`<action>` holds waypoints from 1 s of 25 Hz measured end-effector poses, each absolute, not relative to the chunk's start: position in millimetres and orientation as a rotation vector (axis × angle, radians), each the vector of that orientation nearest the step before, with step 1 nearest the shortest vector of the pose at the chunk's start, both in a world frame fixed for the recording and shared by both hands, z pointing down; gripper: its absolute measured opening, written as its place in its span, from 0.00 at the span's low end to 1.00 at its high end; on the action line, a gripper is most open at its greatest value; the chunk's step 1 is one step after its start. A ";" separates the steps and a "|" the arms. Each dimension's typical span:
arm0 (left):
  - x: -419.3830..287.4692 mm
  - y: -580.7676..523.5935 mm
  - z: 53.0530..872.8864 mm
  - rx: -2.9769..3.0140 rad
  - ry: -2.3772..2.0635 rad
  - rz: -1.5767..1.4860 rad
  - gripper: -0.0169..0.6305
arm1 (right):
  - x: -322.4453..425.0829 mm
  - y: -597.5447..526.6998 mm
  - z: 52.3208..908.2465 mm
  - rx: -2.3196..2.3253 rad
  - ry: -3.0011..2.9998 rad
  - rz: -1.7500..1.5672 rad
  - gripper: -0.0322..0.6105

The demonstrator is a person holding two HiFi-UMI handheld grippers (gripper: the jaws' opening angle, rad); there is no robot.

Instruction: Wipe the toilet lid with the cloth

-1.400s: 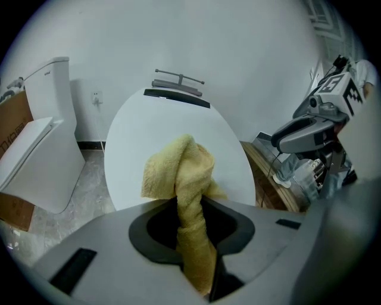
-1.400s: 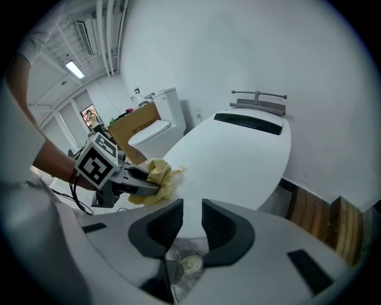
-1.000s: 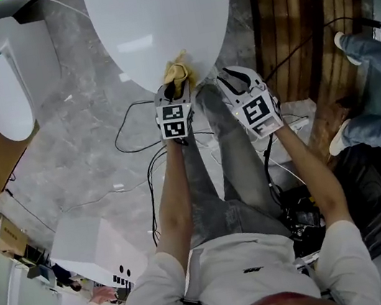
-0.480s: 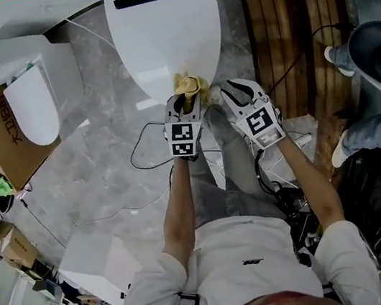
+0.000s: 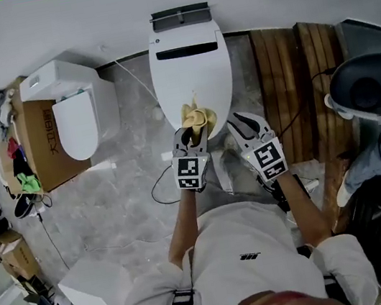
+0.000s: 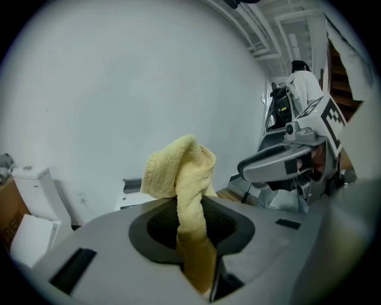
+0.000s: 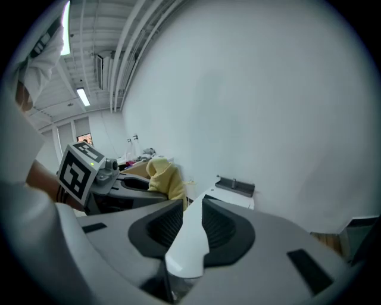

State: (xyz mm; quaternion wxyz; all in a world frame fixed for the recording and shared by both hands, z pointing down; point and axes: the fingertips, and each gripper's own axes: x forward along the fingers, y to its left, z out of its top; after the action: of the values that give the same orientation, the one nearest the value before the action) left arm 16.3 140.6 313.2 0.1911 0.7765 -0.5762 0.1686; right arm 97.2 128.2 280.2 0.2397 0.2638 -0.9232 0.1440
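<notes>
1. Change: over the last second the toilet lid (image 5: 190, 68), which had filled the top of the head view, has receded to the upper centre and is now seen whole. Both grippers have been drawn back from it.
2. The cloth (image 5: 197, 117), yellow and bunched, is pinched in the closed jaws of the left gripper (image 5: 192, 134). It is seen over the near end of the lid. In the left gripper view it stands upright against the wall (image 6: 119, 89), so it is judged to be lifted clear of the surface.
3. The right gripper (image 5: 244, 122) is shown just right of the left gripper, with its jaws spread and nothing held; the white lid is seen through the gap.
4. Meaning: a wiping stroke is judged to be ended or interrupted, and contact would have to be remade before more is wiped.
5. Surface: the lid is closed, white and glossy, and no soiling can be made out.
6. Room: a grey marbled floor (image 5: 119, 164) strewn with cables (image 5: 161, 182). A second toilet (image 5: 76, 117) and a cardboard box (image 5: 42, 148) lie at upper left, and wooden slats (image 5: 286, 73) at upper right.
</notes>
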 end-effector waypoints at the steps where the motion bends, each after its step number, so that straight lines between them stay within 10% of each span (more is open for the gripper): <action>1: 17.6 142.1 299.4 2.189 -1.631 0.467 0.19 | 101.0 127.5 267.0 0.745 -2.542 0.389 0.22; 25: 31.9 159.1 117.9 2.321 -1.912 0.342 0.19 | 140.5 122.5 100.4 0.820 -2.802 0.108 0.22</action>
State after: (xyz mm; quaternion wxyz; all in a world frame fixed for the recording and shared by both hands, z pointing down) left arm 31.9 159.1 117.9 0.0577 0.7656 -0.6307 0.1128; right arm 140.5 122.5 100.4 0.1099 0.2789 -0.9533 0.0368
